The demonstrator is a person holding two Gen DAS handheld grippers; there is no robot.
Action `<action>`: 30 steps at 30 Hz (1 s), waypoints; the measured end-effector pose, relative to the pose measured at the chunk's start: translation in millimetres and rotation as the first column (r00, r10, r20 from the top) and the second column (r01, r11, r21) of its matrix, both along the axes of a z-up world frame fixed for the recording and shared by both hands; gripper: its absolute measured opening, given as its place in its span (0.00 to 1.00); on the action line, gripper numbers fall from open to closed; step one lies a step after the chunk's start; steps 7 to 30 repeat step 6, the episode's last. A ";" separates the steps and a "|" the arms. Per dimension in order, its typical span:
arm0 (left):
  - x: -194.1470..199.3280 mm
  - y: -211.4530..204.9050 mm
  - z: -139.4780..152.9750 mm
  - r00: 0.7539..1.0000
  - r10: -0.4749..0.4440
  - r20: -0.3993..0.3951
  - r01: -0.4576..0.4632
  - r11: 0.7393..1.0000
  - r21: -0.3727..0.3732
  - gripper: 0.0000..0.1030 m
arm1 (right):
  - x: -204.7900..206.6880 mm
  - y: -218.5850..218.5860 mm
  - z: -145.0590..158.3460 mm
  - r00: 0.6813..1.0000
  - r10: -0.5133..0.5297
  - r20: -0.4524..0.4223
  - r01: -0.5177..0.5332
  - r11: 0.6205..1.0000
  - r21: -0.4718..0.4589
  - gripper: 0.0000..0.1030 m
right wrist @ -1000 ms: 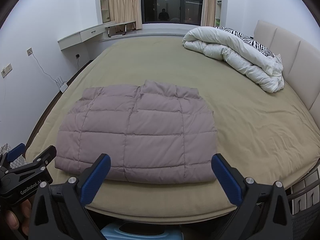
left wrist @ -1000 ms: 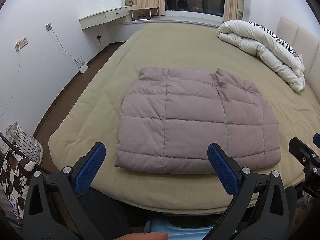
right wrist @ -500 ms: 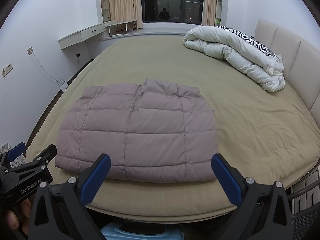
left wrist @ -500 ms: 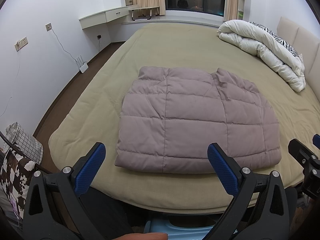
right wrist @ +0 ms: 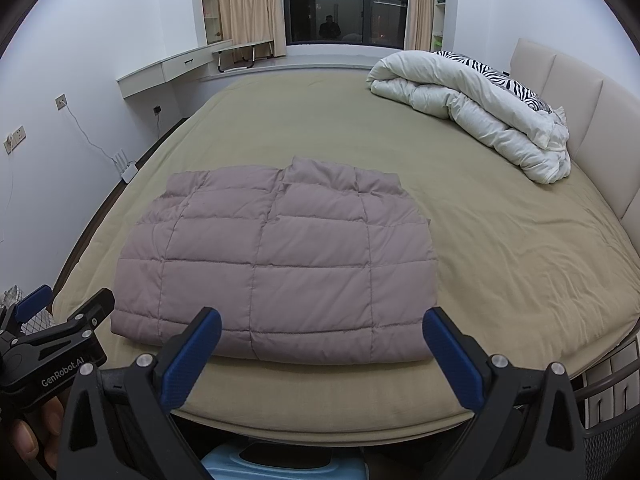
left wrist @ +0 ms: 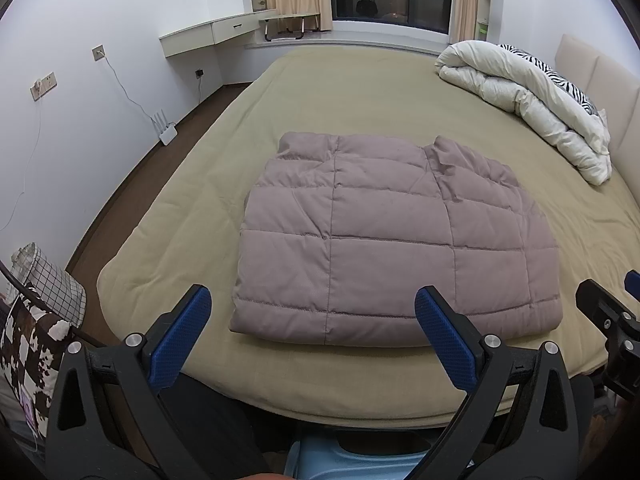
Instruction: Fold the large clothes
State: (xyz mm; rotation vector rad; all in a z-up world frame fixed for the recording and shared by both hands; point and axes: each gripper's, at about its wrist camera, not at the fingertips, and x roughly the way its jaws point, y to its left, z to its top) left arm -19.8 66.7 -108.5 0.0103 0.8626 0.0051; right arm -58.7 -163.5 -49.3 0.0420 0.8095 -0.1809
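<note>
Jacket [left wrist: 396, 244], mauve and quilted in rectangular panels, is seen folded into a compact, puffy rectangle lying flat near the front edge of the bed [left wrist: 248, 128]. Its collar end is turned toward the window. Left gripper [left wrist: 312, 328] and right gripper [right wrist: 322, 342] are held spread wide, empty, short of the jacket's near edge. A duvet [right wrist: 476, 100] is bundled by the headboard.
</note>
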 end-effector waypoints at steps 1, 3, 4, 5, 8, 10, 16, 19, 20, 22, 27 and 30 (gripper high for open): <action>-1.1 -0.3 0.5 1.000 -0.001 0.008 0.001 1.000 0.001 1.00 | -0.3 0.2 -1.7 1.000 0.001 -0.001 -0.001 1.000 0.002 1.00; -3.3 -2.2 1.5 1.000 0.003 0.021 -0.003 1.000 0.011 1.00 | -0.1 -2.5 -3.8 1.000 0.004 -0.004 -0.004 1.000 0.004 1.00; -3.4 -2.8 1.9 1.000 0.003 0.023 -0.003 1.000 0.015 1.00 | -1.0 -1.0 -4.7 1.000 0.003 -0.005 -0.003 1.000 0.005 1.00; -3.2 -3.4 2.1 1.000 -0.002 0.024 0.001 1.000 0.013 1.00 | -0.5 -2.6 -4.2 1.000 0.005 -0.004 -0.005 1.000 0.005 1.00; -3.4 -3.9 2.4 1.000 -0.006 0.026 0.006 1.000 0.011 1.00 | -1.0 -1.7 -4.7 1.000 0.004 -0.004 -0.004 1.000 0.004 1.00; -3.4 -3.9 2.4 1.000 -0.006 0.026 0.006 1.000 0.011 1.00 | -1.0 -1.7 -4.7 1.000 0.004 -0.004 -0.004 1.000 0.004 1.00; -3.4 -3.9 2.4 1.000 -0.006 0.026 0.006 1.000 0.011 1.00 | -1.0 -1.7 -4.7 1.000 0.004 -0.004 -0.004 1.000 0.004 1.00; -3.4 -3.9 2.4 1.000 -0.006 0.026 0.006 1.000 0.011 1.00 | -1.0 -1.7 -4.7 1.000 0.004 -0.004 -0.004 1.000 0.004 1.00; -3.4 -3.9 2.4 1.000 -0.006 0.026 0.006 1.000 0.011 1.00 | -1.0 -1.7 -4.7 1.000 0.004 -0.004 -0.004 1.000 0.004 1.00; -3.4 -3.9 2.4 1.000 -0.006 0.026 0.006 1.000 0.011 1.00 | -1.0 -1.7 -4.7 1.000 0.004 -0.004 -0.004 1.000 0.004 1.00; -3.4 -3.9 2.4 1.000 -0.006 0.026 0.006 1.000 0.011 1.00 | -1.0 -1.7 -4.7 1.000 0.004 -0.004 -0.004 1.000 0.004 1.00; -3.4 -3.9 2.4 1.000 -0.006 0.026 0.006 1.000 0.011 1.00 | -1.0 -1.7 -4.7 1.000 0.004 -0.004 -0.004 1.000 0.004 1.00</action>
